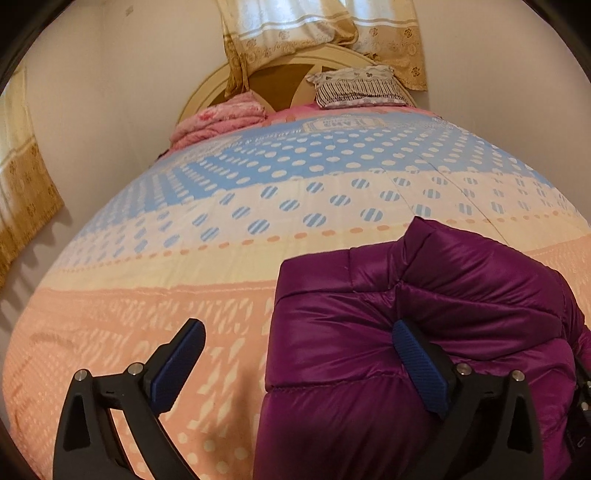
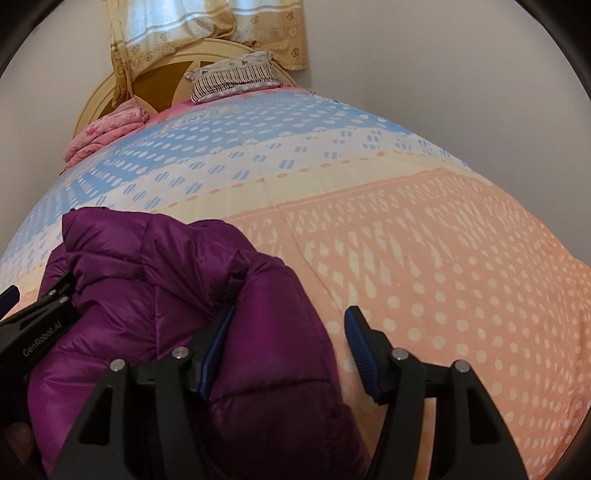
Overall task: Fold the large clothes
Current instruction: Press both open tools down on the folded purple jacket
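Observation:
A purple quilted puffer jacket point(image 1: 424, 295) lies bunched and folded on the bed near me; it also shows in the right wrist view point(image 2: 155, 266). My left gripper point(image 1: 295, 362) is open, its right finger point(image 1: 417, 362) pressing on the jacket's left part, its left finger over the bedspread. My right gripper point(image 2: 288, 350) is open, its left finger point(image 2: 218, 347) against the jacket's right part, its right finger over the bedspread. The left gripper's body point(image 2: 33, 332) shows at the left edge of the right wrist view.
The bed is covered by a dotted bedspread point(image 1: 221, 229) in blue, cream and peach bands. At the far headboard point(image 1: 280, 81) lie a folded pink blanket point(image 1: 218, 118) and a striped pillow point(image 1: 354, 88). Curtains point(image 1: 321, 33) hang behind. Walls close in on both sides.

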A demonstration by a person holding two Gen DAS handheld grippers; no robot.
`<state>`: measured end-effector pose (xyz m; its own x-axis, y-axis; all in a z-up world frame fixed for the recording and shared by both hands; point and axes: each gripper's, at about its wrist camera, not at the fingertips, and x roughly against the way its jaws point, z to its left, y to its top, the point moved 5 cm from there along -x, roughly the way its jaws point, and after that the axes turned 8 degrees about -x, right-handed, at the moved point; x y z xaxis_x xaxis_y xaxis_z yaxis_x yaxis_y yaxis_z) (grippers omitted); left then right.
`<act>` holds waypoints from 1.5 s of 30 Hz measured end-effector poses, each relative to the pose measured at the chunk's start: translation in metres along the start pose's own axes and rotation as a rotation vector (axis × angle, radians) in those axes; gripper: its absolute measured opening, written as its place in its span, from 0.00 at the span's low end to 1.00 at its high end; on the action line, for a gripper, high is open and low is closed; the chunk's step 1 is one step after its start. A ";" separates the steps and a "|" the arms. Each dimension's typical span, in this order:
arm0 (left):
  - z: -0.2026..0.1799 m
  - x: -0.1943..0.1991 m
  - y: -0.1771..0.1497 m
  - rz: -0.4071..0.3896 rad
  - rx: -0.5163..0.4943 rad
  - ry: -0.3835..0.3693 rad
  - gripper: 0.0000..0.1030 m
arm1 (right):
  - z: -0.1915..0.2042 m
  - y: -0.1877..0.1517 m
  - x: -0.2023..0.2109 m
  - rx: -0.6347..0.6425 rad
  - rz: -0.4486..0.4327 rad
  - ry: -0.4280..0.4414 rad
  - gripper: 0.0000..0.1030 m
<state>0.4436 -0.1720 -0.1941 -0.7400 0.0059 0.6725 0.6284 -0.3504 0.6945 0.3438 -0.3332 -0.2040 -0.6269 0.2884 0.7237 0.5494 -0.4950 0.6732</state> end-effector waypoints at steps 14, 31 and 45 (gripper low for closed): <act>-0.010 -0.015 -0.006 0.061 -0.017 -0.030 0.99 | 0.000 -0.007 -0.015 0.004 0.040 -0.022 0.64; -0.009 -0.018 -0.008 0.065 -0.012 -0.035 0.99 | -0.001 -0.008 -0.020 0.007 0.047 -0.040 0.66; -0.009 -0.018 -0.008 0.065 -0.011 -0.033 0.99 | 0.000 -0.007 -0.023 0.028 0.036 -0.065 0.67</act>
<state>0.4502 -0.1777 -0.2143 -0.6892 0.0137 0.7245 0.6721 -0.3615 0.6462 0.3538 -0.3365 -0.2251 -0.5697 0.3244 0.7551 0.5868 -0.4827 0.6501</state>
